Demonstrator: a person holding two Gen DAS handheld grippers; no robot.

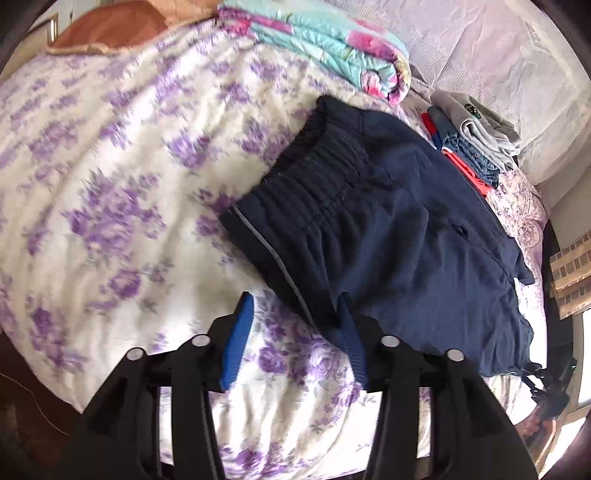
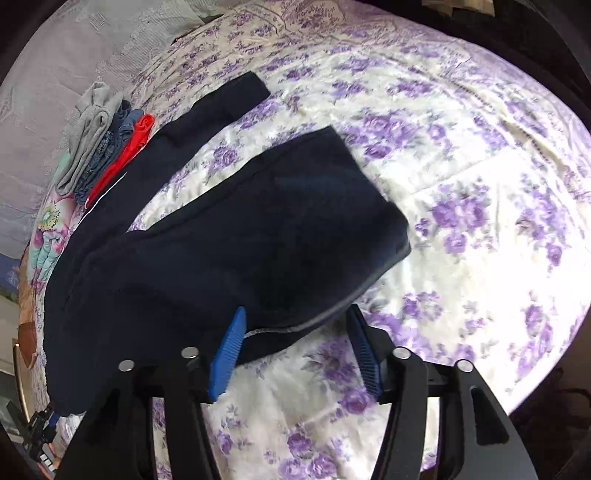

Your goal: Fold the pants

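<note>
Dark navy pants (image 1: 388, 229) lie on the floral bed sheet (image 1: 110, 166), the ribbed elastic waistband (image 1: 317, 177) turned toward the left wrist view's middle. My left gripper (image 1: 295, 297) hovers over the near waist corner with its blue pads apart and no cloth pinched between them. In the right wrist view the pants (image 2: 229, 240) lie with one leg folded back over itself, the other leg (image 2: 207, 118) stretching away. My right gripper (image 2: 297, 310) stands open above the grey-piped edge, the pads clear of the cloth.
A stack of folded clothes (image 1: 476, 147), grey, denim and red, sits just beyond the pants, also seen as the stack (image 2: 103, 147). A rolled floral quilt (image 1: 332, 48) and a brown pillow (image 1: 110, 26) lie at the bed's head. The bed's edge drops off at right (image 1: 546, 229).
</note>
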